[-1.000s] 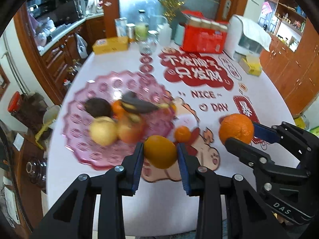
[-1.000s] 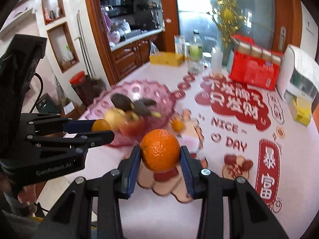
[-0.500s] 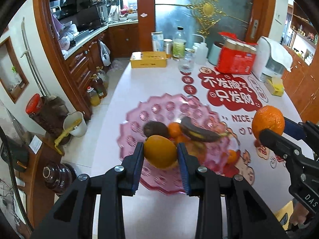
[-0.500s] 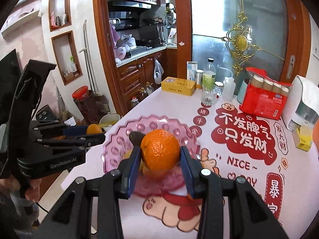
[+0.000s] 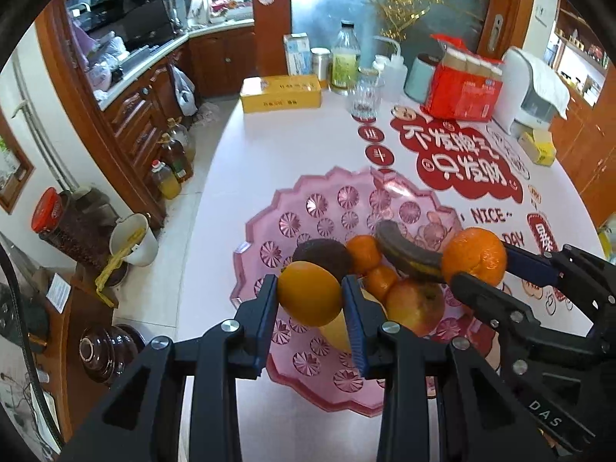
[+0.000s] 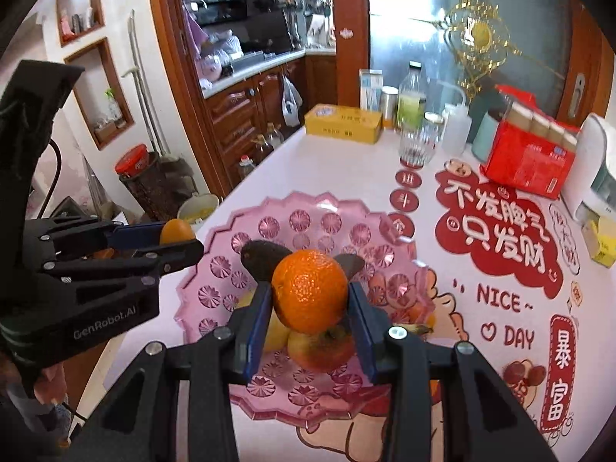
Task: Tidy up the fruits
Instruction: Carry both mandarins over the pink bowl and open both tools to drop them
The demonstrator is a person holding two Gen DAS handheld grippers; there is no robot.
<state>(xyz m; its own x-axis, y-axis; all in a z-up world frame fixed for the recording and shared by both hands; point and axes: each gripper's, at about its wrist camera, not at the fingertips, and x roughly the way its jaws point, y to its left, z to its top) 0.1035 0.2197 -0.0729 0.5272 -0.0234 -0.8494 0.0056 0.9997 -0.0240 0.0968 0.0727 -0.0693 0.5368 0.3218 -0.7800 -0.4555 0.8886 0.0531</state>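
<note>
My left gripper point(image 5: 310, 300) is shut on a smooth yellow-orange fruit point(image 5: 310, 293), held over the near left part of a pink faceted fruit plate point(image 5: 308, 211). My right gripper point(image 6: 310, 300) is shut on a dimpled orange point(image 6: 310, 292) above the same plate point(image 6: 308, 215). The plate holds an apple point(image 5: 414, 304), small tangerines point(image 5: 364, 254), a dark avocado point(image 5: 321, 256), a blackened banana point(image 5: 404, 250) and a pale yellow fruit partly hidden by my left fingers. In the left wrist view the right gripper point(image 5: 477, 265) comes in from the right with its orange. The left gripper point(image 6: 173, 236) shows at the left of the right wrist view.
The plate sits on a white table point(image 5: 269, 146) with red printed decals point(image 5: 458, 161). At the far end stand a yellow box point(image 5: 281, 94), a glass point(image 5: 364, 100), bottles point(image 5: 345, 61), a red carton point(image 5: 464, 90) and a white appliance point(image 5: 533, 92). The table's left edge drops to a tiled floor.
Both grippers have carried their fruit leftward from beside the plate to above it. The plate now lies directly under both fruits, and the grips are unchanged.
</note>
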